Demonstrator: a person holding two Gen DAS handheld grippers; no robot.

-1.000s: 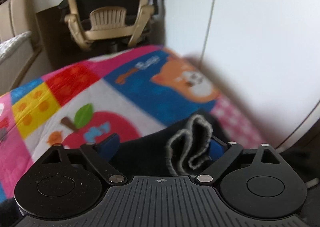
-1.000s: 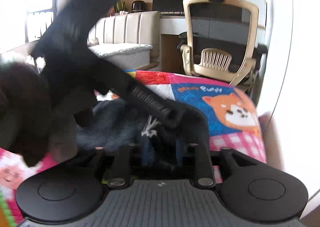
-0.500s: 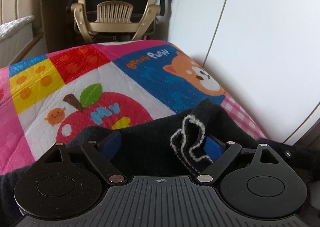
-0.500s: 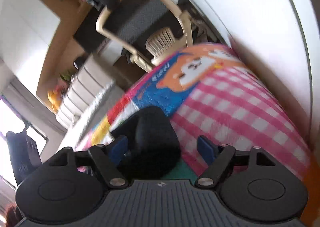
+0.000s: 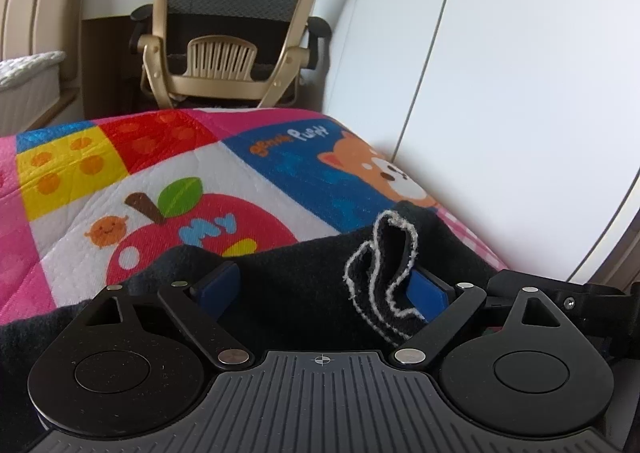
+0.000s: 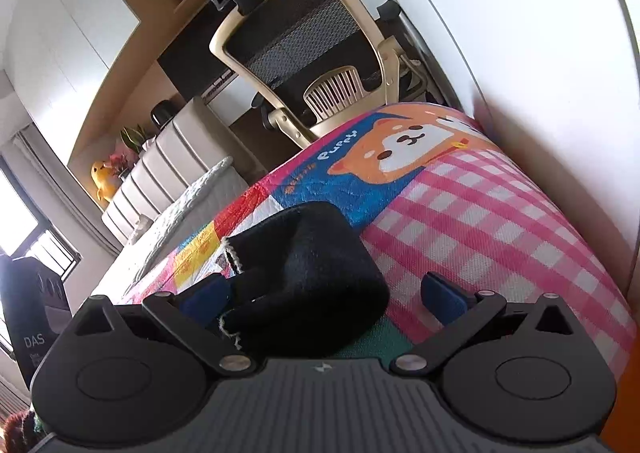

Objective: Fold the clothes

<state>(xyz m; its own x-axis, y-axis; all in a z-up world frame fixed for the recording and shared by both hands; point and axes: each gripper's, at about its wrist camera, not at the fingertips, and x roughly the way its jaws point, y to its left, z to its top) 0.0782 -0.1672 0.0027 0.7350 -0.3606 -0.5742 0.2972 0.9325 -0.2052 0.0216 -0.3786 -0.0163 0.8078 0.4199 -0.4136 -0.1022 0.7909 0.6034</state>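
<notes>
One black knitted garment (image 5: pixel 304 277), its raw edge trimmed in white stitching, lies rumpled on the patchwork bed cover (image 5: pixel 168 173). The left gripper (image 5: pixel 324 289) stands spread around it; the right gripper (image 6: pixel 324 297) has just been opening, the cloth loose between its jaws.

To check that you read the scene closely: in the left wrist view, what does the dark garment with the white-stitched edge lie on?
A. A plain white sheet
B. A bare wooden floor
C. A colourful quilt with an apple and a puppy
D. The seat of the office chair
C: the dark garment lies on the quilt, whose apple and puppy pictures show beyond it.
</notes>
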